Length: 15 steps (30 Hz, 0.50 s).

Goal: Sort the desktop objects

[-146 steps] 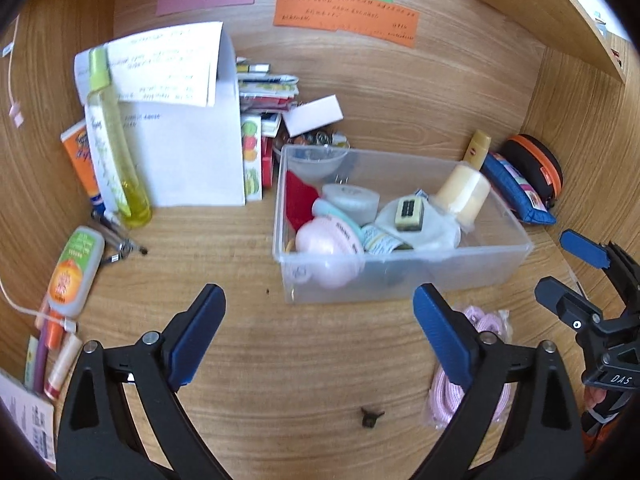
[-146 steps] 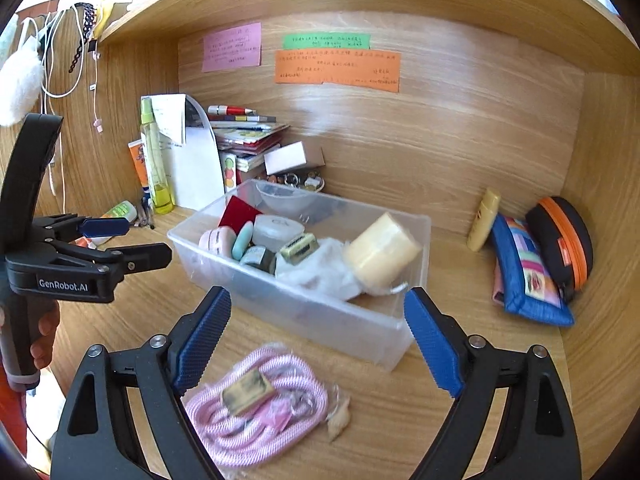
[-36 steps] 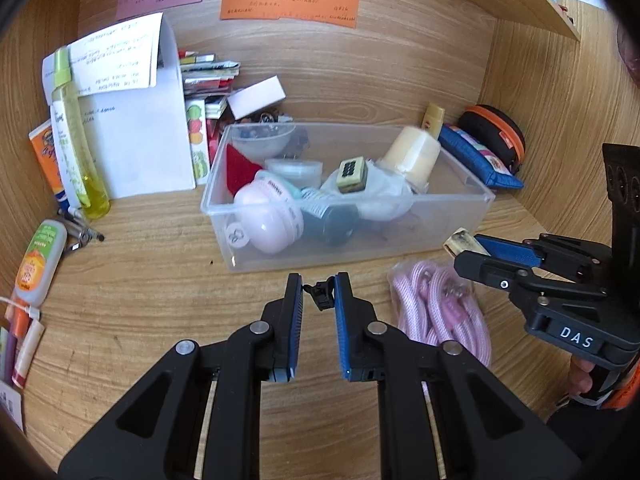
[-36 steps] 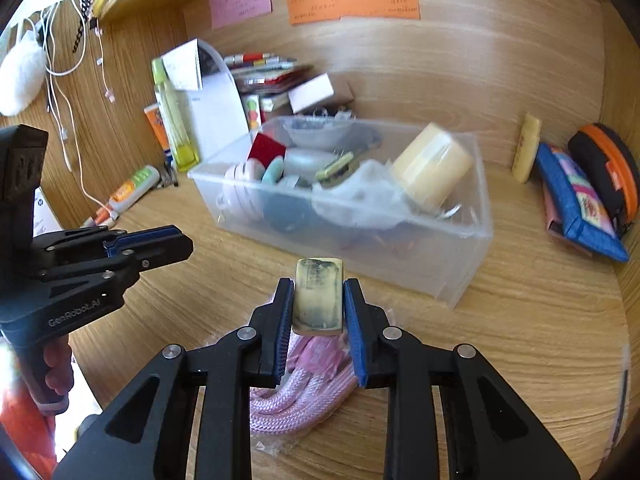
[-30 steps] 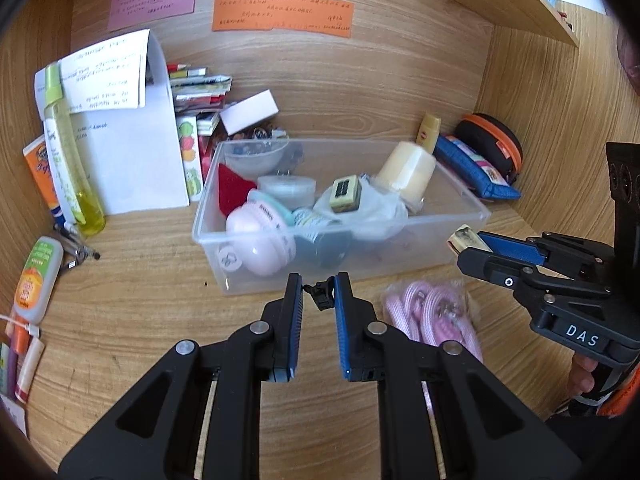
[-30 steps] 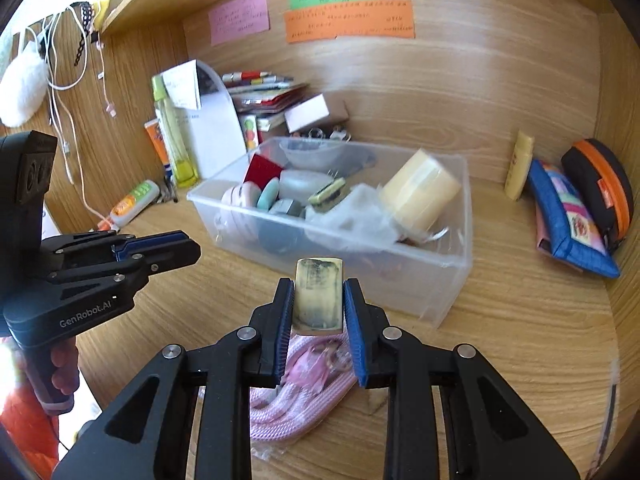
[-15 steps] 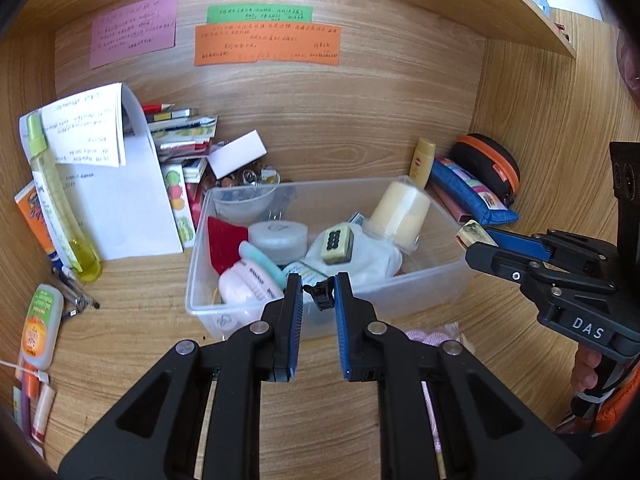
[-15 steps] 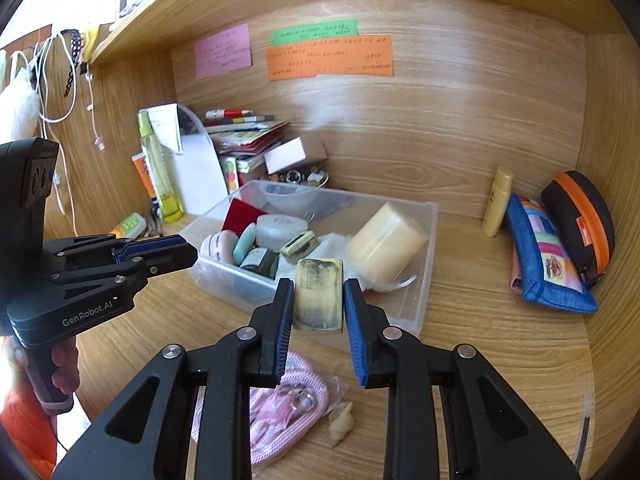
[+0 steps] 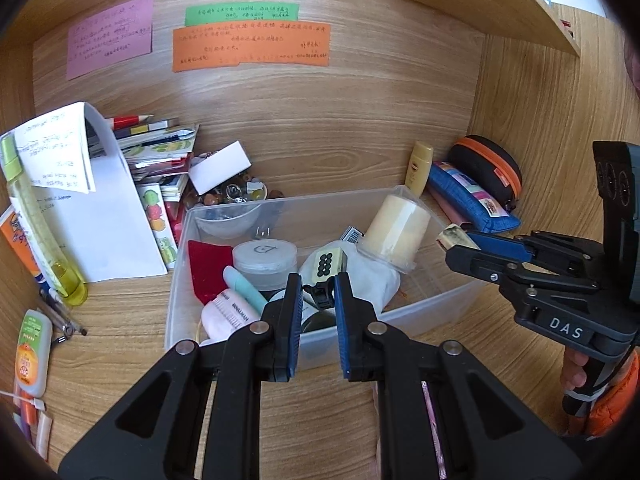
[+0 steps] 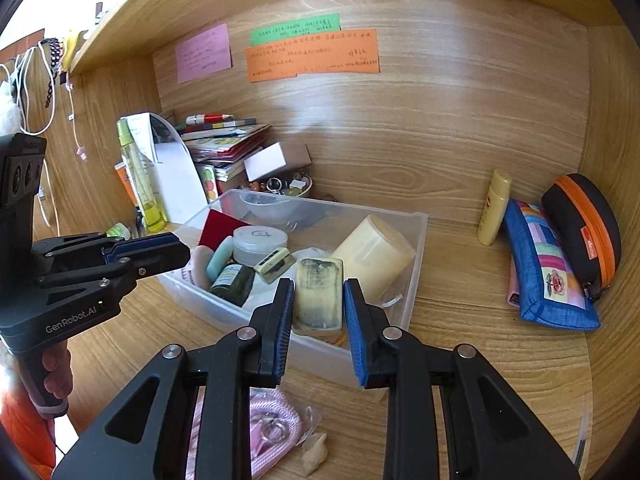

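Note:
A clear plastic bin (image 9: 424,316) (image 10: 416,264) sits mid-desk, holding a cream roll, a round jar, a red cloth and other small items. My left gripper (image 9: 316,304) is shut on a small black clip (image 9: 323,295), held over the bin's front part. My right gripper (image 10: 318,304) is shut on a worn yellowish eraser block (image 10: 319,300), hovering above the bin's near rim. In the left wrist view the right gripper (image 9: 460,242) shows at the bin's right end with the eraser (image 9: 452,236). The left gripper (image 10: 160,248) appears at the bin's left side in the right wrist view.
A pink cord in a bag (image 10: 272,428) lies on the desk in front of the bin. Paper, a yellow-green bottle (image 9: 36,220) and stacked books stand at back left. A blue pouch (image 10: 540,272), an orange-trimmed case (image 10: 584,228) and a yellow tube (image 10: 494,208) sit at right.
Both grippers have risen and moved forward from the desk in front of the bin to above it, each carrying its object. The pink cord stays on the desk.

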Each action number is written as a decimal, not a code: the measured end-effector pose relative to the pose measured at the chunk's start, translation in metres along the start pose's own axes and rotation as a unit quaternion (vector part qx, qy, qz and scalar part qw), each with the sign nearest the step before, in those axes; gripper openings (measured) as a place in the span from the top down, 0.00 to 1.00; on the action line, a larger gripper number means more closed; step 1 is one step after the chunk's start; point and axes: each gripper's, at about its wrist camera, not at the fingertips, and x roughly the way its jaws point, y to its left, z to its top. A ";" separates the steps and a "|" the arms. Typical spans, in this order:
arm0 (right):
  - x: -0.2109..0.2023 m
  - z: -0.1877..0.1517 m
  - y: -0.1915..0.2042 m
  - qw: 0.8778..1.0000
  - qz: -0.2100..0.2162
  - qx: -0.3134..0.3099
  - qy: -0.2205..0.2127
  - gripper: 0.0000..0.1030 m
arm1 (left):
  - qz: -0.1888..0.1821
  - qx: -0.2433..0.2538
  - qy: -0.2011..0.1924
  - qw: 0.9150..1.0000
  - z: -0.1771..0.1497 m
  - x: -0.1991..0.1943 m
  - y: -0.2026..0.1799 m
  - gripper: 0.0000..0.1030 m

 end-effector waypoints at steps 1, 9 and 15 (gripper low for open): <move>0.003 0.000 -0.002 1.000 0.001 0.002 0.002 0.78 | 0.000 0.001 0.002 1.000 0.001 0.002 0.000 0.86; 0.022 -0.004 -0.014 1.000 -0.002 0.016 0.022 0.78 | -0.013 0.007 0.020 1.000 0.004 0.025 -0.005 0.86; 0.030 -0.005 -0.015 0.999 0.003 0.018 0.030 0.78 | -0.021 0.009 0.031 0.999 0.003 0.036 -0.006 0.86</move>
